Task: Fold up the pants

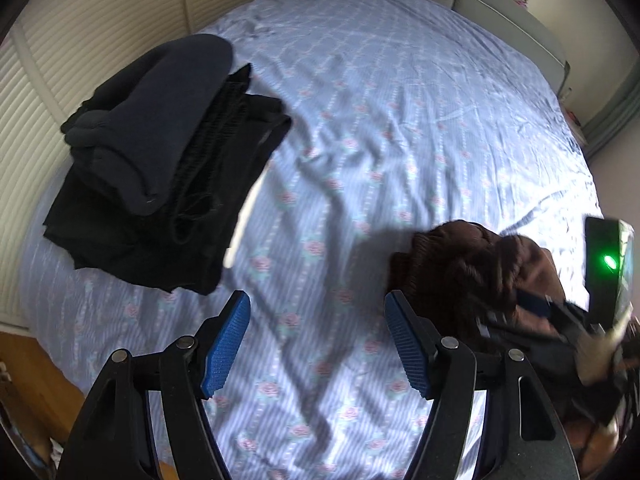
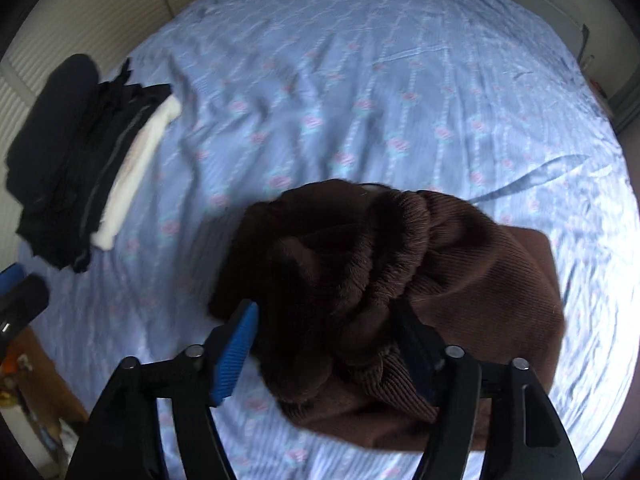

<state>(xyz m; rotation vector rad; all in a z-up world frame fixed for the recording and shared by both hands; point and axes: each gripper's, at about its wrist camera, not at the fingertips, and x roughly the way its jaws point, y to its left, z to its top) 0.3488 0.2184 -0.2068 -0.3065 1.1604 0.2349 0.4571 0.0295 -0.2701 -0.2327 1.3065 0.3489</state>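
Observation:
Brown ribbed pants [image 2: 400, 280] lie crumpled in a heap on the blue flowered bedsheet [image 2: 360, 80]. My right gripper [image 2: 332, 344] is open, its jaws wide on either side of the heap's near part, the right finger partly hidden by cloth. In the left wrist view the brown pants [image 1: 472, 276] lie at the right, with the right gripper's body [image 1: 608, 272] beside them. My left gripper [image 1: 318, 344] is open and empty above bare sheet, left of the pants.
A stack of folded dark clothes [image 1: 160, 184] sits at the bed's left side; in the right wrist view the stack [image 2: 80, 160] has a white garment at its edge. A slatted wall [image 1: 60, 60] borders the left. A headboard [image 1: 500, 4] stands at the far end.

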